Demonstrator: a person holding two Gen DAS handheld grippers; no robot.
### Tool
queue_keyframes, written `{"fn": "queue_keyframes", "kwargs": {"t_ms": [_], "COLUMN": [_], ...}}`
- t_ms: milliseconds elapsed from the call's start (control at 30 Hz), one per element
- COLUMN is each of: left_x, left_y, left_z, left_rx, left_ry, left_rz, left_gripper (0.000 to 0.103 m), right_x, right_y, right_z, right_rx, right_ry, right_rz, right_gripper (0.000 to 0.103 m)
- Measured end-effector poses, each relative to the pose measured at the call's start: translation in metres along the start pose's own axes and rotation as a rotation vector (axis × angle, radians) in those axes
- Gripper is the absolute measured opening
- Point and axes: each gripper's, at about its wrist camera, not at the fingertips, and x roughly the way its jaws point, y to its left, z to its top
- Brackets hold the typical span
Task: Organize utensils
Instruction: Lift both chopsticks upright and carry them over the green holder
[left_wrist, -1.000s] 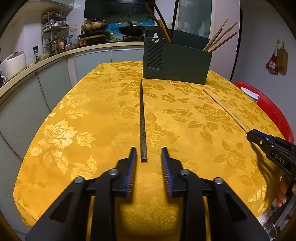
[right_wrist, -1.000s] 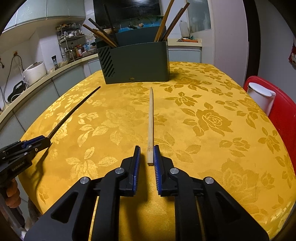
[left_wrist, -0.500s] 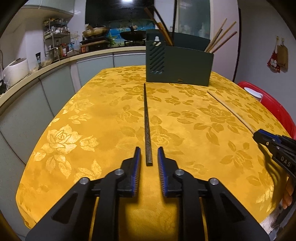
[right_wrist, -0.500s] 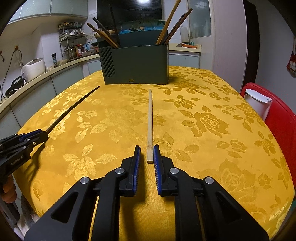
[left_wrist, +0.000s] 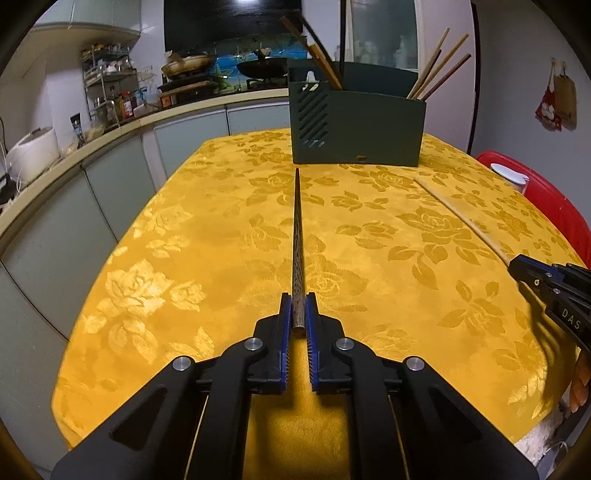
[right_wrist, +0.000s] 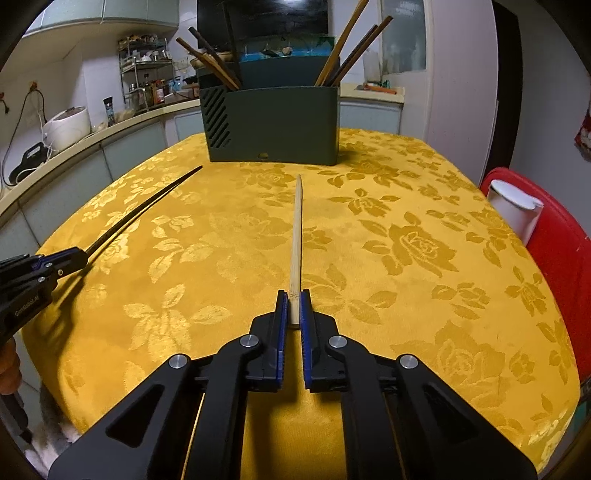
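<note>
Holder (right_wrist: 273, 122): dark green, at 12 o'clock on the bench (right_wrist: 406, 258), chopsticks upright in both ends.
Left gripper (left_wrist: 298, 314): jaws clenched on dark chopstick (left_wrist: 297, 240).
Right gripper (right_wrist: 294, 310): jaws clenched on bamboo chopstick (right_wrist: 296, 229).

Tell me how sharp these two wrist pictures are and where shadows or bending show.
Left wrist view: sharp; fisheye curves the kitchen counter; the right gripper throws a shadow on the yellow floral tablecloth. Right wrist view: also sharp; the dark slender chopstick looks bowed; the dark green holder shades the cloth beside it.

two printed marks on the grippers
white "das" stands on the side of the right gripper (left_wrist: 517, 264); small, faint lettering on the left gripper (right_wrist: 79, 256) looks like "genrobot.ai", not surely legible.
</note>
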Motion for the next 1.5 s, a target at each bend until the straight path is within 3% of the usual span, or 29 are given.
{"fn": "queue_keyframes", "kwargs": {"t_ms": [367,633,1000,1500], "left_x": [-0.067,-0.106,-0.113,-0.098], "left_y": [0.007,0.008,0.019,0.026], "left_z": [0.043,0.084,0.124,0.166], "left_rx": [0.05,0.081,0.076,0.065], "left_ry": [-0.163,-0.287,-0.325,-0.273], "left_rz": [0.041,0.028,-0.021,-0.096], "left_gripper": [0.007,0.007,0.007,0.007], "right_x": [-0.067,-0.098,-0.096,-0.075], "right_y": [-0.01,-0.018,-0.013,-0.033], "right_z": [0.04,0.082,0.122,0.171], "right_rx": [-0.014,0.009,0.006,0.065], "right_ry": [-0.185,-0.275,-0.239,-0.17], "right_rz": [0.023,0.097,0.146,0.169], "right_gripper": [0.007,0.007,0.007,0.007]}}
